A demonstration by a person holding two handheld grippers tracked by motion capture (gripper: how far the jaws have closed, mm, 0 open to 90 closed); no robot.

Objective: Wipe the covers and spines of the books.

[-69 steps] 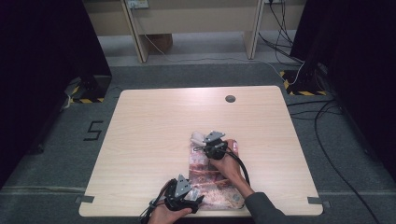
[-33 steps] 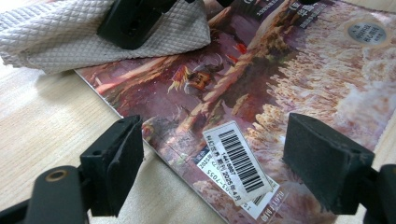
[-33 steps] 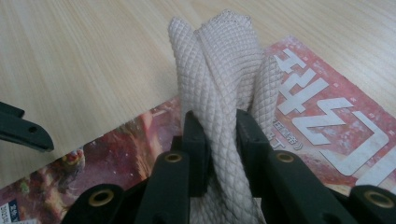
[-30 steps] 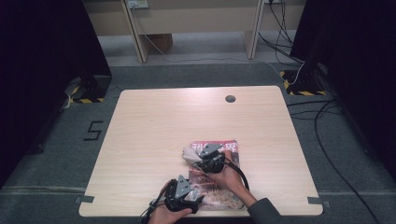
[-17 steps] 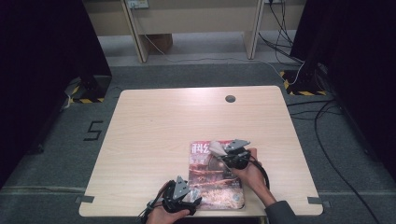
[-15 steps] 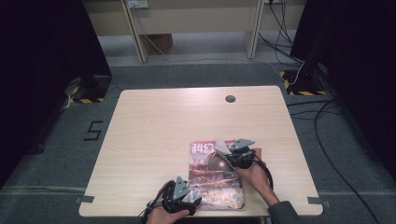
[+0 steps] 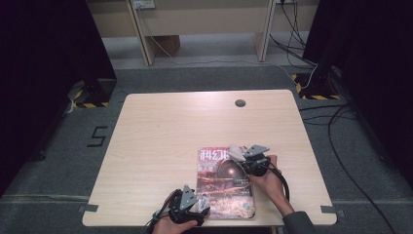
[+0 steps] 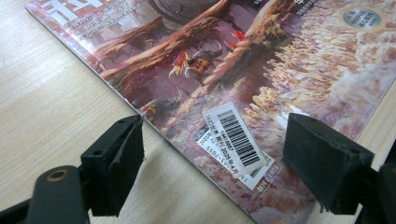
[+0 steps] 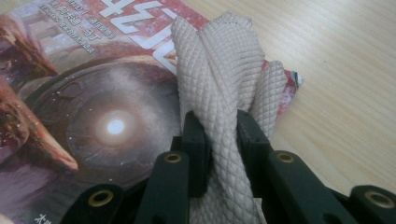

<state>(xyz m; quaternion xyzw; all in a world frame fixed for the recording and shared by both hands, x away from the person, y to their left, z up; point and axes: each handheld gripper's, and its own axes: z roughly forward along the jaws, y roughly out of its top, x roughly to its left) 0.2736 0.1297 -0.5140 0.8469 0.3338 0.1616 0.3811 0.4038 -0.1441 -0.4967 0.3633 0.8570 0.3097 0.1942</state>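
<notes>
Near the table's (image 7: 160, 131) front edge, right gripper (image 7: 242, 157) is clamping a folded cloth (image 9: 224, 70) on the magazine's (image 7: 221, 187) far right corner, likely mid-wipe; left gripper (image 7: 198, 205), jaws spread, is straddling its near left corner; next, sweeping across.

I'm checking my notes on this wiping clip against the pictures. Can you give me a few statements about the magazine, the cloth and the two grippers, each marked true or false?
1. The right gripper is shut on a bunched beige textured cloth. True.
2. The glossy magazine with a reddish illustrated cover lies open at its middle pages. False: it lies closed, cover up.
3. The left gripper has its jaws apart, one on each side of the magazine's near corner with the white barcode label. True.
4. The cloth rests at the magazine's bottom edge, next to the left gripper. False: it sits at the cover's top right corner.
5. The magazine lies on a pale wooden table. True.
</notes>
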